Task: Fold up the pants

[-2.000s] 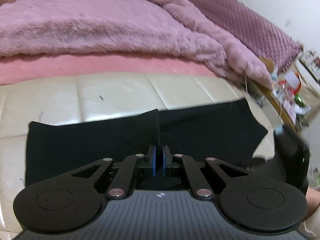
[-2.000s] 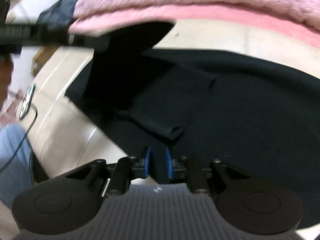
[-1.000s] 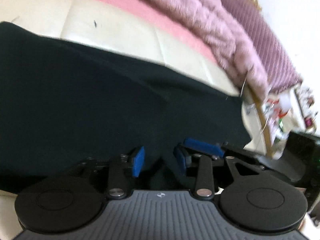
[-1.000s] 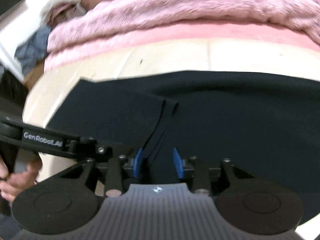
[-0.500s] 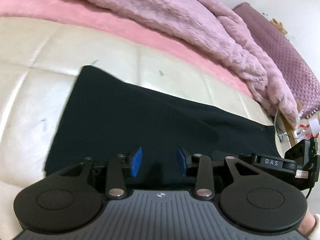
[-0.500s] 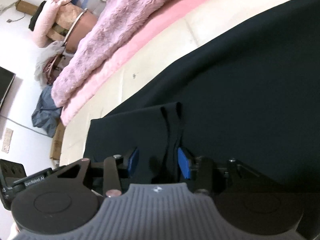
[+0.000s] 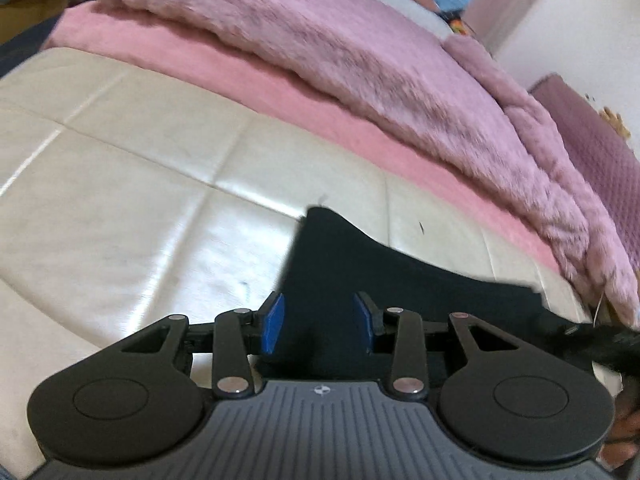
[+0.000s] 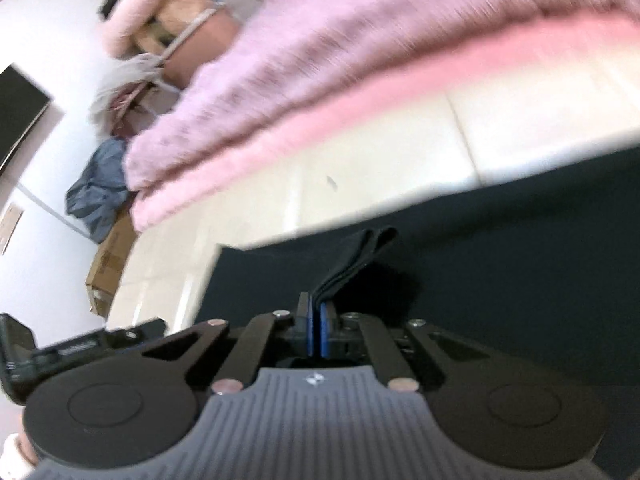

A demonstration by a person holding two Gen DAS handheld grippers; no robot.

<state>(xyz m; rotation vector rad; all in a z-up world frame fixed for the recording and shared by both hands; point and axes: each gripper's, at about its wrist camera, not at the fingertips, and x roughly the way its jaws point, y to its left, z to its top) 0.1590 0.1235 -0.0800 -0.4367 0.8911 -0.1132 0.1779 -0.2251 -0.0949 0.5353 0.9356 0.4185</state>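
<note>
two grippers over black pants (image 8: 500, 280) on a cream mattress (image 7: 140, 200). right gripper (image 8: 314, 332) — pinching a fabric ridge, likely to carry the fold. left gripper (image 7: 318, 326) — fingers spread, straddling the cloth's corner, holding nothing.

My right hand-held gripper (image 8: 314, 330) has its blue pads pressed together on a raised fold of the black pants (image 8: 500, 280); the pinched cloth stands up in a narrow ridge just ahead of the fingertips. The rest of the pants lies spread over the cream padded surface (image 8: 360, 184). Beyond it runs a pink sheet (image 8: 400, 96) under a fluffy pink blanket (image 8: 360, 40). At far left, blurred, I see my left hand-held gripper (image 8: 60, 350), a cardboard box (image 8: 108, 264) and a heap of blue-grey clothing (image 8: 100, 192).
</note>
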